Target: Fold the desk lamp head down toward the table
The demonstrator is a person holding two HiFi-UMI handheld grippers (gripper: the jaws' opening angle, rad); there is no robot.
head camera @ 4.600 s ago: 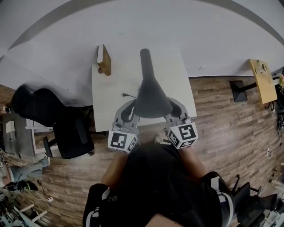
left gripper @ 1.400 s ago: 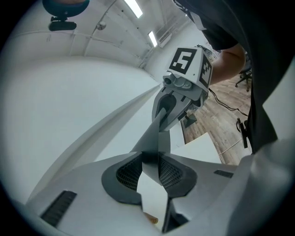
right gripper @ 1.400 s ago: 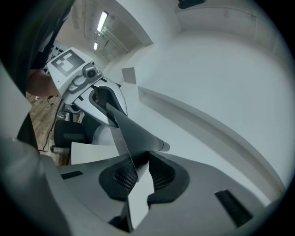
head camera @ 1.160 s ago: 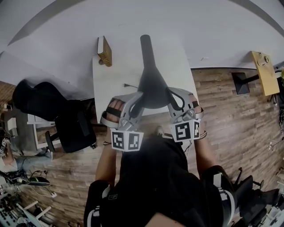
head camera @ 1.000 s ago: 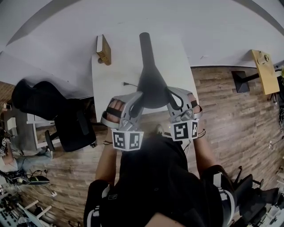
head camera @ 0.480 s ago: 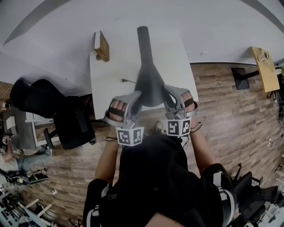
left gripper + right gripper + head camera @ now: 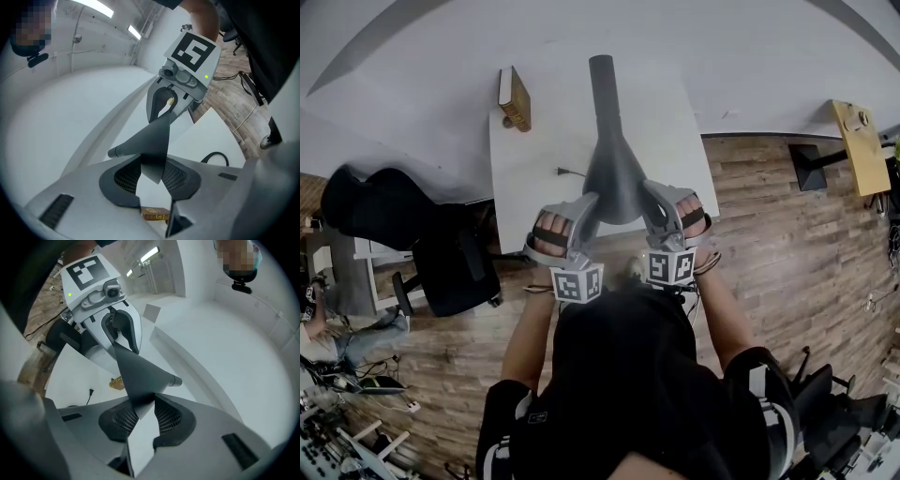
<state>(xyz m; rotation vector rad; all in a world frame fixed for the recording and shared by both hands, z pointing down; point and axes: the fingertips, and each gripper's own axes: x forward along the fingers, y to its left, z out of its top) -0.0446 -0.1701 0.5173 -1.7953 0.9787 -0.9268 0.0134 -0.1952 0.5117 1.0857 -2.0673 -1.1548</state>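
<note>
lamp head [image 7: 614,178]: dark cone, found over the near edge of the table [image 7: 534,202], flanked by both grippers; seen lower and smaller than a second ago.
neck [image 7: 604,89]: stretched from the head toward the wall, across the table.
left gripper [image 7: 153,185]: slackened; the lamp head's left rim is kept between its pads, jaws have just been opening, a white gap is seen under the rim.
right gripper [image 7: 146,425]: slackened too; the right rim is kept between its pads, jaws have just been opening.
change: both grippers are brought lower and closer to the person's body than a second ago; their marker cubes are seen nearer each other.
box [image 7: 515,97]: brown, left at the far left table corner, unmoved.
plug [image 7: 567,172]: black, lying left of the lamp head, unmoved.
chair [image 7: 431,253]: black, parked left of the table.
</note>
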